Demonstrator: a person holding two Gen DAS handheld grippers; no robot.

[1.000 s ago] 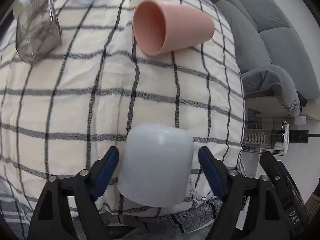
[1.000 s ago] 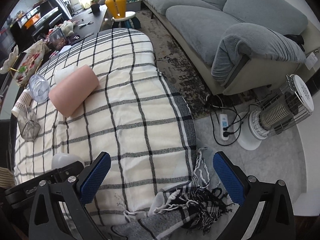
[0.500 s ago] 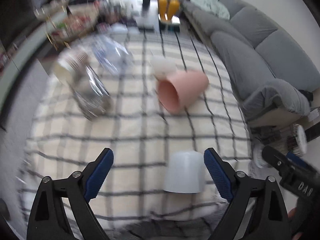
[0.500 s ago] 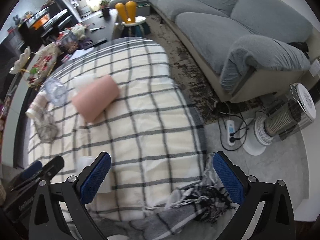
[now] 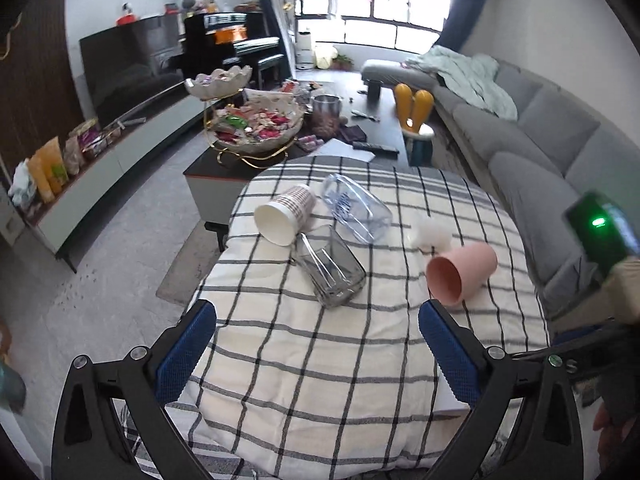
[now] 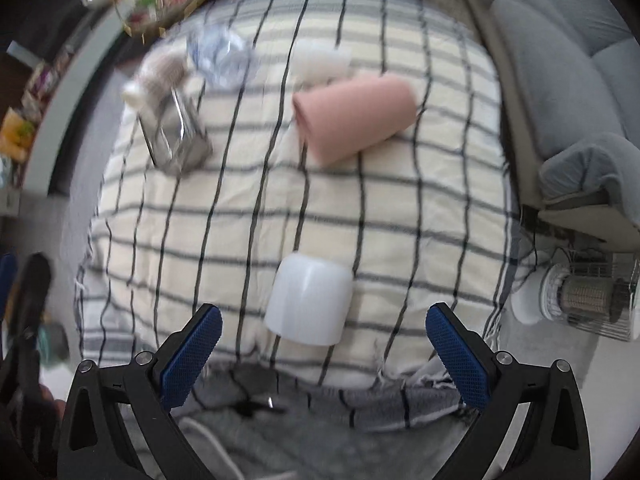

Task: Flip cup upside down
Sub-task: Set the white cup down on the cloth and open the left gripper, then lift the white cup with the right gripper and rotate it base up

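**White cup upside down, both grippers empty**

My left gripper (image 5: 316,354) hangs high above the near end of the checked cloth (image 5: 320,360), tilted to look across the room; its blue fingers (image 5: 186,346) are spread wide with nothing between them. My right gripper (image 6: 320,354) points steeply down at the same cloth; its fingers are just as wide apart and hold nothing.

The white cup (image 6: 308,300) stands mouth-down on the cloth near its front edge, just ahead of the right gripper and touching neither finger.

I count five other vessels lying on their sides: one pink cup (image 5: 460,272); one paper cup (image 5: 286,214); one clear glass (image 5: 330,270); one clear plastic cup (image 5: 356,208); one small whitish cup (image 5: 430,232), too blurred to describe further.
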